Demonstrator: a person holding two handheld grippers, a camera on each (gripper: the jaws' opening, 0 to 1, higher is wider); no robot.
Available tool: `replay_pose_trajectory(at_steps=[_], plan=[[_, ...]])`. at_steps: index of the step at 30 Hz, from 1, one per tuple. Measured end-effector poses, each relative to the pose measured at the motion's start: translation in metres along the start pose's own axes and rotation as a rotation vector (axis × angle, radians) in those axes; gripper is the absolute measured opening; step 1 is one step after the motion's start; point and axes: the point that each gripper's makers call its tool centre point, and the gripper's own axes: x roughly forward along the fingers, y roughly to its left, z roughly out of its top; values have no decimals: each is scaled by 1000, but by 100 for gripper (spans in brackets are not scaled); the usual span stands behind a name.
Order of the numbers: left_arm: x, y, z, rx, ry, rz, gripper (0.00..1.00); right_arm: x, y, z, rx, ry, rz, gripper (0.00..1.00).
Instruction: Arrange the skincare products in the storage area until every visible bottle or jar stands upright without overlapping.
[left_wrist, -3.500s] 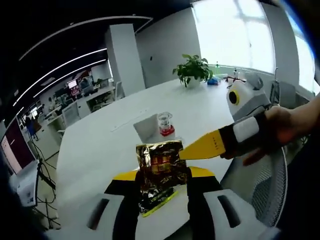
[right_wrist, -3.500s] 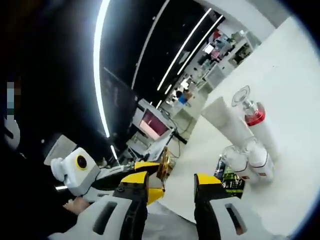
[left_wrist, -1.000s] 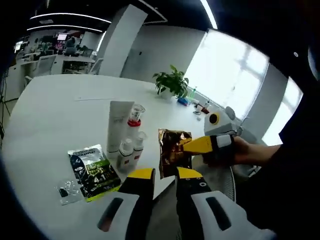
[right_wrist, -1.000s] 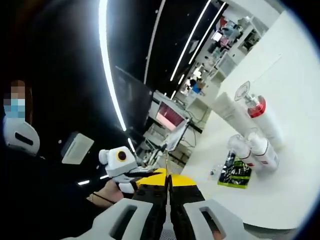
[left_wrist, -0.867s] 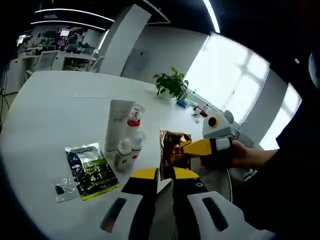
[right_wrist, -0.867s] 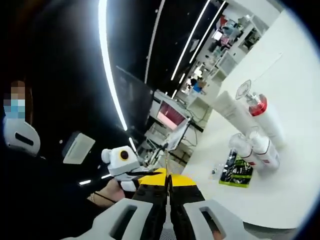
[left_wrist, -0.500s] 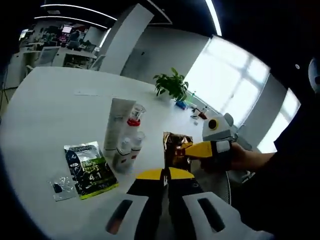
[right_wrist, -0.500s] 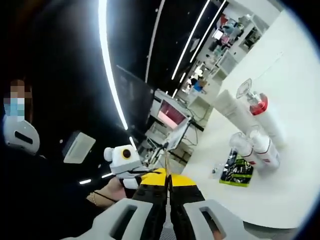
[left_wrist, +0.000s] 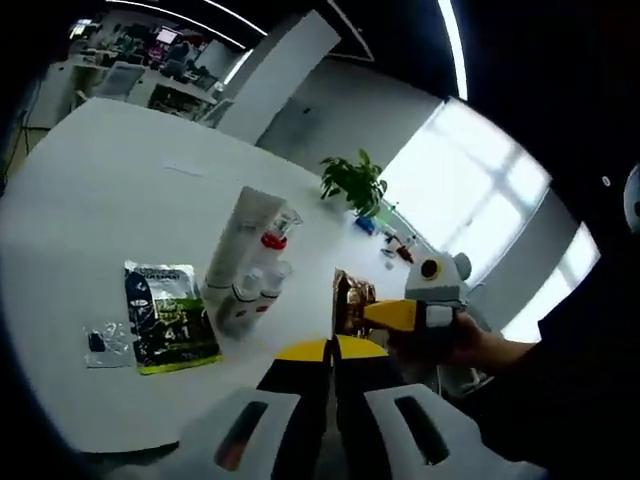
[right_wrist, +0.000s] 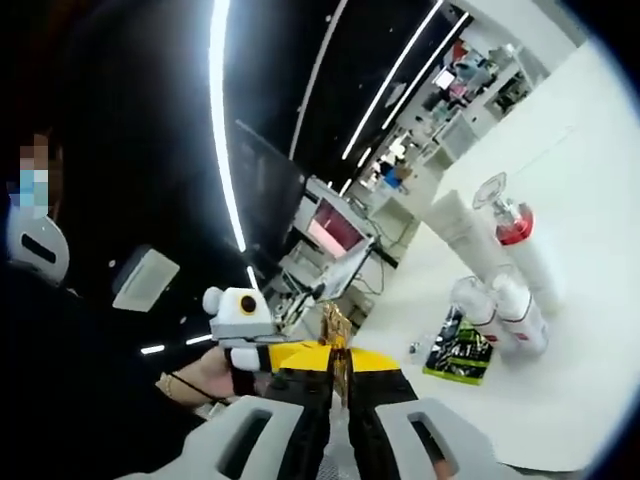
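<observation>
Gold sachet (left_wrist: 348, 300) half hidden by right gripper (left_wrist: 372, 314) fingers.

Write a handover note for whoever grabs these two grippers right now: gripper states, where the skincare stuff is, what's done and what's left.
Left gripper: shut, empty, near the table edge.
Right gripper: shut on the gold sachet, held in the air off the white table.
On the table: white tube, red-collared bottle and two small bottles standing upright close together; green sachet and a small clear packet lying flat beside them.
Done: bottles upright.
Left: set the gold sachet down without overlap.
</observation>
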Motion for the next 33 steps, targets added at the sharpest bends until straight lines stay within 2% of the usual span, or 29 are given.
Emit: replay_pose_trajectory(at_steps=[5,7,9,14,25,33], plan=[[-3,-2,2,-67,-41,-28,1,2,0,-2,-67,15,-15,5],[-5,0,5,-120,-72,-36,1,3,3,-4,-88,25,-11,5],[-8,5,5,-139,-78,-36,1,3,3,-6,-113,37,-15,8],[-12,11,7,-176,-100,-29,1,5,2,-13,-173,80,-36,21],[-13,13,8,-196,-112,-22,1,3,-10,-24,-264,167,-91,44],[-17,19,11,-216,-130,-7,1,-7,-23,-19,-316,186,-151,62]])
